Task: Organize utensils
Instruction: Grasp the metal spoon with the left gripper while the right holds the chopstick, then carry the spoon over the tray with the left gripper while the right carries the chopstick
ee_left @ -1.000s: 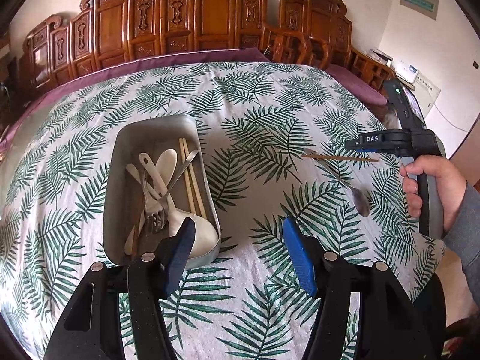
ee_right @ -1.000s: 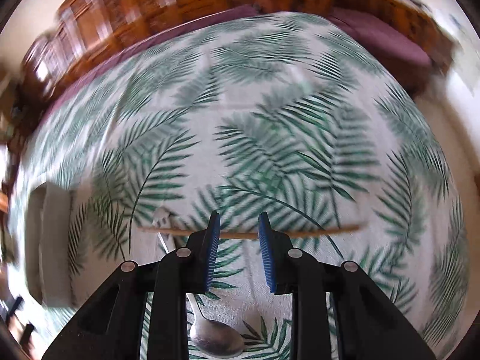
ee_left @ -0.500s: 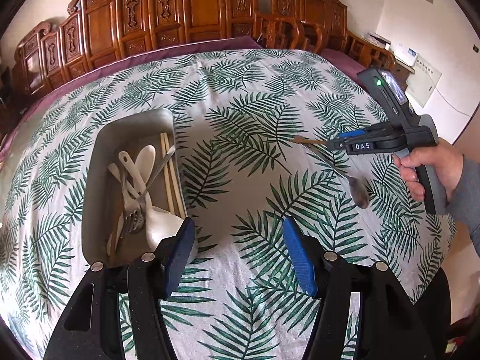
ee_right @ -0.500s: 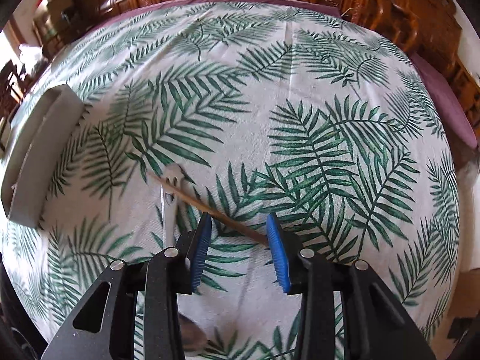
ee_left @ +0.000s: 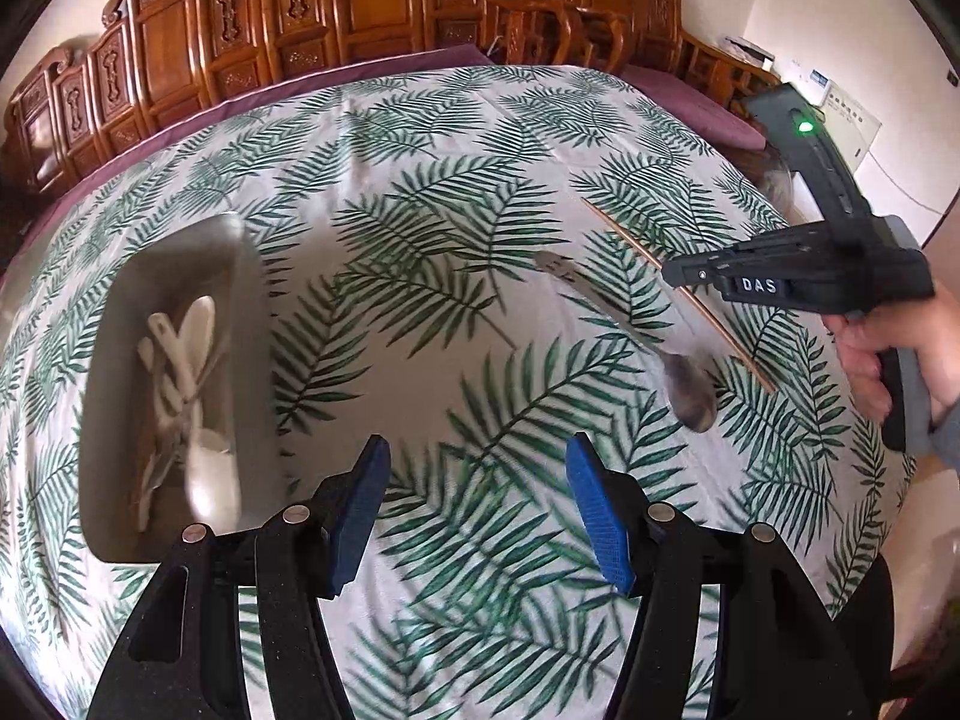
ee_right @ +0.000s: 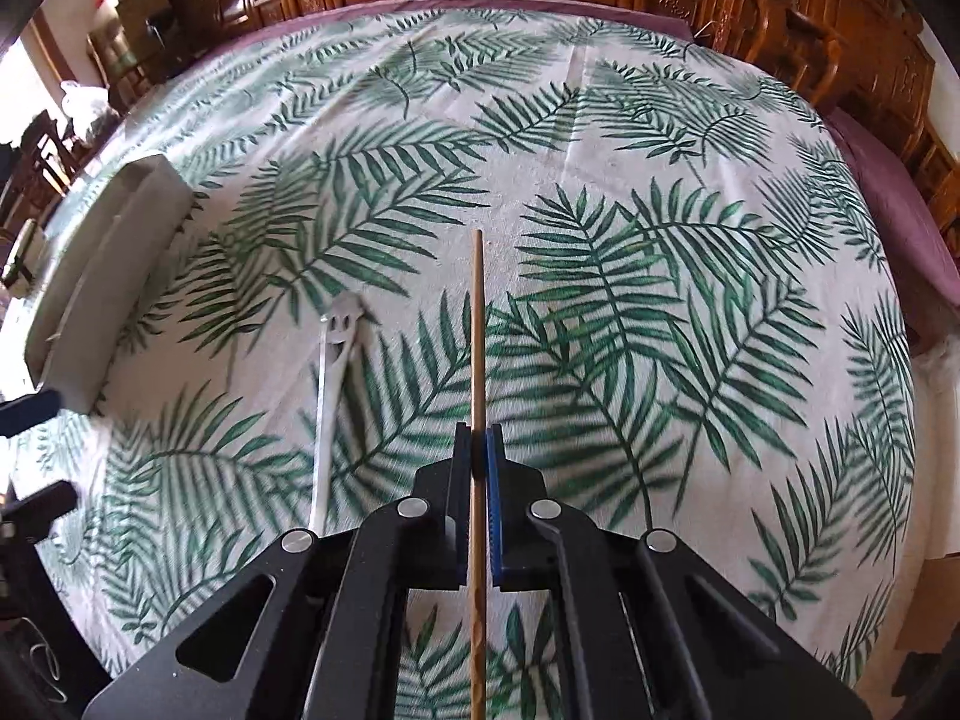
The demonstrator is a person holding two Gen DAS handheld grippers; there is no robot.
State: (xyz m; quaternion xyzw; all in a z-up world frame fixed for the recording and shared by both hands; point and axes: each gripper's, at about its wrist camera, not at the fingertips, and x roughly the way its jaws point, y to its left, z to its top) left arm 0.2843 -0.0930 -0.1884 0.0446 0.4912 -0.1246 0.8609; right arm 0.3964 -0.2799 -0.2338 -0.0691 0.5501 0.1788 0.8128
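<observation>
From the left wrist, my left claw [ee_left: 477,510] hangs released over the bench [ee_left: 420,138]; the tray [ee_left: 174,276] sits left, a spoon [ee_left: 624,324] right. From the right wrist, my right claw [ee_right: 478,456] pinches the chopstick [ee_right: 477,330] mid-length: light, stiff, probably prone to swivelling.

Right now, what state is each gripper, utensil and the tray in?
Left gripper: open, empty.
Right gripper: shut on the wooden chopstick.
Metal spoon: lying loose on the tablecloth.
Metal tray: on the cloth, holding white spoons and other utensils.
</observation>
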